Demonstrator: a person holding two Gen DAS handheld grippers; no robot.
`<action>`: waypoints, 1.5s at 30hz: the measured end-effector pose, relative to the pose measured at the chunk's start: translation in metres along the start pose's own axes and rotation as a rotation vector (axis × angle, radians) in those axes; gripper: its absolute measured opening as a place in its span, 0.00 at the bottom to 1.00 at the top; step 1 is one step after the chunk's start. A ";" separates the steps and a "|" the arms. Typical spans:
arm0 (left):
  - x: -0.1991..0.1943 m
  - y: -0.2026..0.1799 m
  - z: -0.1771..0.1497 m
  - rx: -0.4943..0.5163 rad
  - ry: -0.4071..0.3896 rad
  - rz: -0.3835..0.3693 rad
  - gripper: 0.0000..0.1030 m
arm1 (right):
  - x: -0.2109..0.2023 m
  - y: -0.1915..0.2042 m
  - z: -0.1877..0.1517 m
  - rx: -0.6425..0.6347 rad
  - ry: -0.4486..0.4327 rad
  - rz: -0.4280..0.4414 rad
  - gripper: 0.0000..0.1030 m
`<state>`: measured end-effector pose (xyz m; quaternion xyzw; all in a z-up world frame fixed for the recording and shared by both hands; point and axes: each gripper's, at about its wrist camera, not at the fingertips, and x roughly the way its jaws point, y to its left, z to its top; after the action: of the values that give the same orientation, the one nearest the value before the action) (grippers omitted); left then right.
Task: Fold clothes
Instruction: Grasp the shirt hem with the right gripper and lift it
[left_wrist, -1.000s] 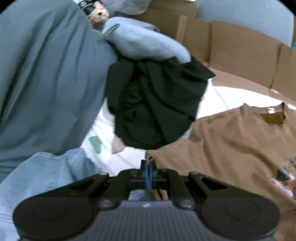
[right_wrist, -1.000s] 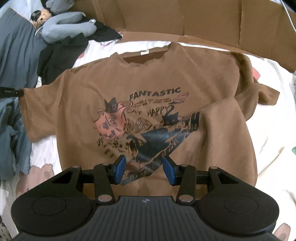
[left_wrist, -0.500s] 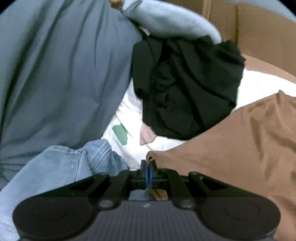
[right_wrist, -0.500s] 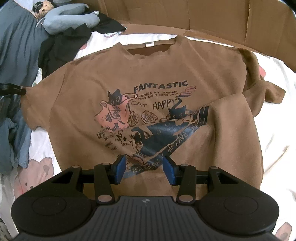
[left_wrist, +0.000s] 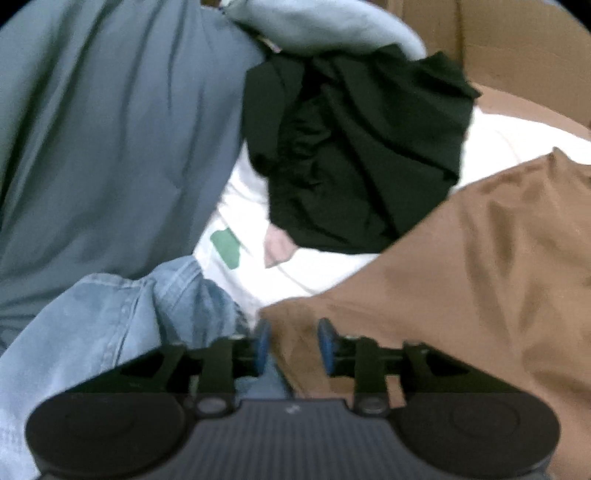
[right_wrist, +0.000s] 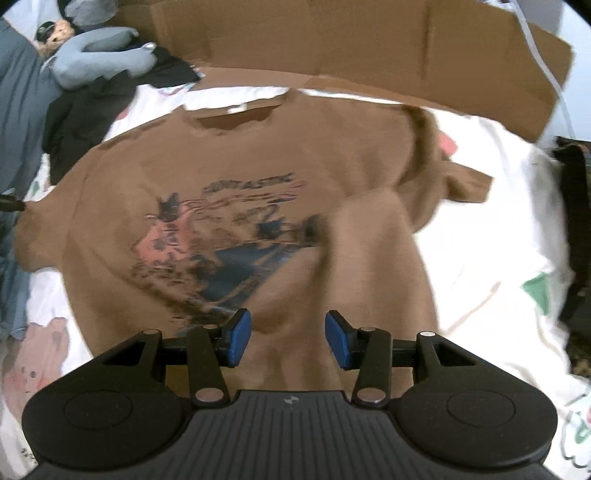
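A brown T-shirt (right_wrist: 258, 155) with a cat print lies face up on the white printed sheet (right_wrist: 498, 240). Its right sleeve is folded in and rumpled. My left gripper (left_wrist: 293, 343) is at the corner of the left sleeve (left_wrist: 480, 277). Its jaws are opening, and the brown cloth lies loose between the blue pads (left_wrist: 262, 343) without being pinched. My right gripper (right_wrist: 288, 339) hovers open over the shirt's lower front, with nothing between its fingers. The right wrist view is blurred.
A black garment (left_wrist: 362, 166), a blue-grey garment (left_wrist: 110, 129) and denim (left_wrist: 110, 325) are heaped beside the left sleeve. A grey plush toy (right_wrist: 96, 62) lies at the back left. Cardboard walls (right_wrist: 332, 48) ring the far side. A dark object (right_wrist: 576, 221) stands at the right edge.
The left jaws, shut on the sleeve corner before, have parted and the gripper has sunk. The right gripper has shifted sideways, so the shirt sits further left in its blurred view.
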<state>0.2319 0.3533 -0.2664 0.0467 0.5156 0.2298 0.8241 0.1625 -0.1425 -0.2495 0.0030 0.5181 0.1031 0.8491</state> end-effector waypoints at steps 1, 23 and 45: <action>-0.005 -0.002 -0.003 -0.003 -0.004 -0.012 0.35 | -0.002 -0.006 -0.001 0.011 -0.008 -0.022 0.50; -0.163 -0.037 -0.082 -0.069 0.037 -0.293 0.50 | -0.015 -0.076 -0.113 0.452 0.133 0.021 0.51; -0.251 -0.048 -0.148 -0.009 0.082 -0.423 0.53 | -0.076 0.022 -0.115 0.343 0.182 0.252 0.02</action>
<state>0.0280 0.1795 -0.1424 -0.0758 0.5461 0.0556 0.8324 0.0239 -0.1463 -0.2339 0.2025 0.5982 0.1186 0.7662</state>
